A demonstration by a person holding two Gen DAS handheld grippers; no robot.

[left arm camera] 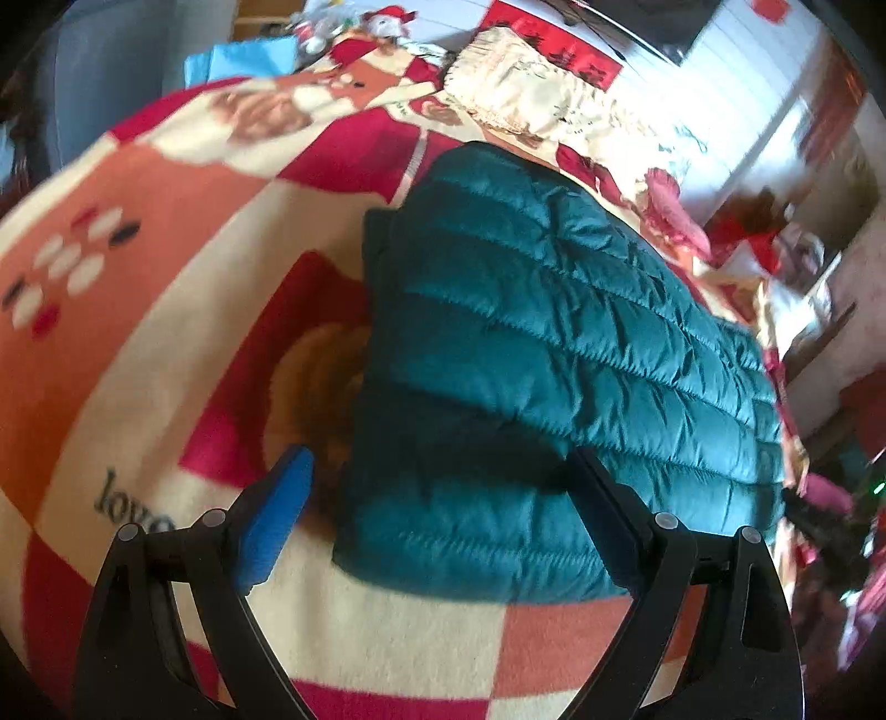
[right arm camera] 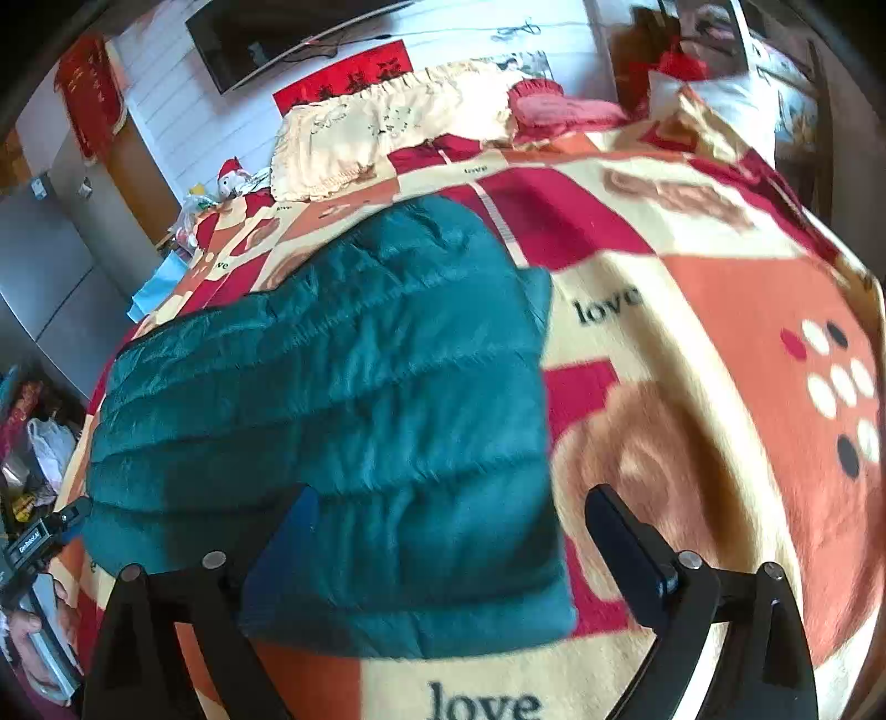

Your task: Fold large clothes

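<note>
A teal quilted puffer jacket [left arm camera: 554,343] [right arm camera: 332,387] lies folded into a thick rectangle on a bed blanket [left arm camera: 166,221] [right arm camera: 720,304] patterned in red, orange and cream. My left gripper [left arm camera: 440,459] hovers open over the jacket's near left corner, its blue-padded finger [left arm camera: 277,520] out over the blanket. My right gripper [right arm camera: 451,495] is open above the near right corner, one finger over the jacket and the other finger [right arm camera: 626,548] over the blanket. Neither gripper holds anything. The left gripper also shows at the right wrist view's left edge, held by a hand [right arm camera: 27,626].
A cream frilled pillow [left arm camera: 515,88] [right arm camera: 387,127] and a red cushion [right arm camera: 554,105] lie at the head of the bed. A wall screen [right arm camera: 277,39] hangs behind. Grey cabinets [right arm camera: 44,277] and bags of clutter [right arm camera: 44,448] stand beside the bed.
</note>
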